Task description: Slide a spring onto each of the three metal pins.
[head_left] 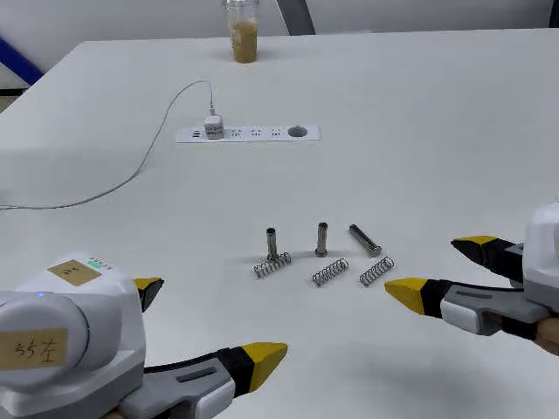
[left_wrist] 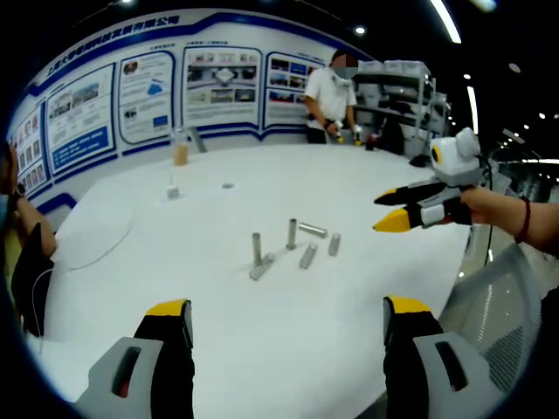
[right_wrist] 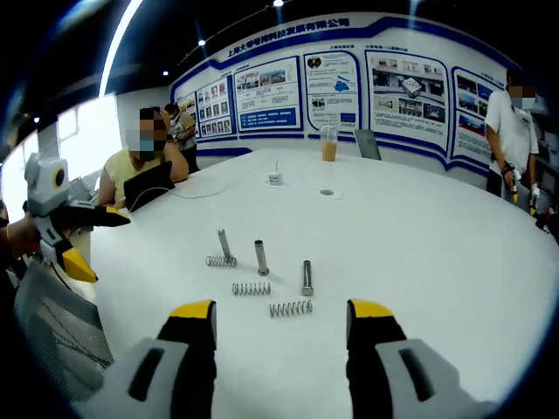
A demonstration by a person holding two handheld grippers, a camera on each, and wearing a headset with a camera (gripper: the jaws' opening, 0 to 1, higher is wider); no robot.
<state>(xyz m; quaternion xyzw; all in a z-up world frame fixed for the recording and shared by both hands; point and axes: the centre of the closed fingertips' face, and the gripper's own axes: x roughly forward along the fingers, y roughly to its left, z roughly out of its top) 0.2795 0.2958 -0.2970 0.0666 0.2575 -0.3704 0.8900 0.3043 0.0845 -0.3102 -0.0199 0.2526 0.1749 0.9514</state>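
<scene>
Metal pins stand in a row on the white counter (head_left: 419, 113), well back from its near edge. The first pin (head_left: 272, 243) and second pin (head_left: 321, 238) are upright, and the third pin (head_left: 364, 239) lies flat. Three springs (head_left: 330, 271) lie loose just beside them, toward the near edge. The left gripper (head_left: 208, 319) hovers at the near edge and the right gripper (head_left: 437, 266) toward the right edge, both with jaws spread and empty.

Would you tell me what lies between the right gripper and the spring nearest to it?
The stretch is bare: in the head view, plain white tabletop lies between the right gripper and the nearest spring.
</scene>
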